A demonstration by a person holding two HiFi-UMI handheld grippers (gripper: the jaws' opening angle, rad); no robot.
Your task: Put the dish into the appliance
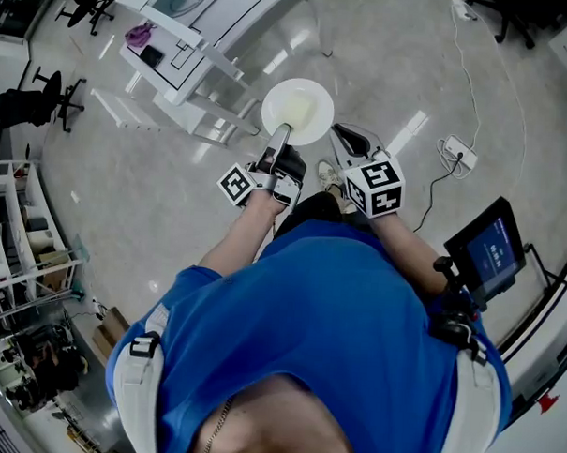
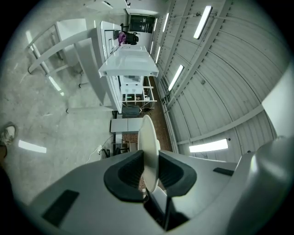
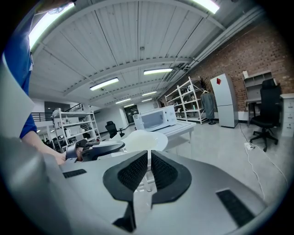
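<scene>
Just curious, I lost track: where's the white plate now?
Head view, top centre: the plate, its near rim pinched in the left gripper, hangs over the floor just right of the white table.

Dish point(image 1: 297, 110) in left tool point(image 1: 280, 132), right tool point(image 1: 340, 132) beside it, appliance point(image 3: 155, 118) seemingly on table point(image 3: 186, 127) ahead

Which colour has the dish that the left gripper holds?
White, with a faint cream tint toward the middle. The dish shows best in the head view.

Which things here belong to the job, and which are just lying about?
Job: white dish, gripped at its rim by the left gripper; microwave on the white table.
Lying about: power strip, office chair, shelving.
</scene>
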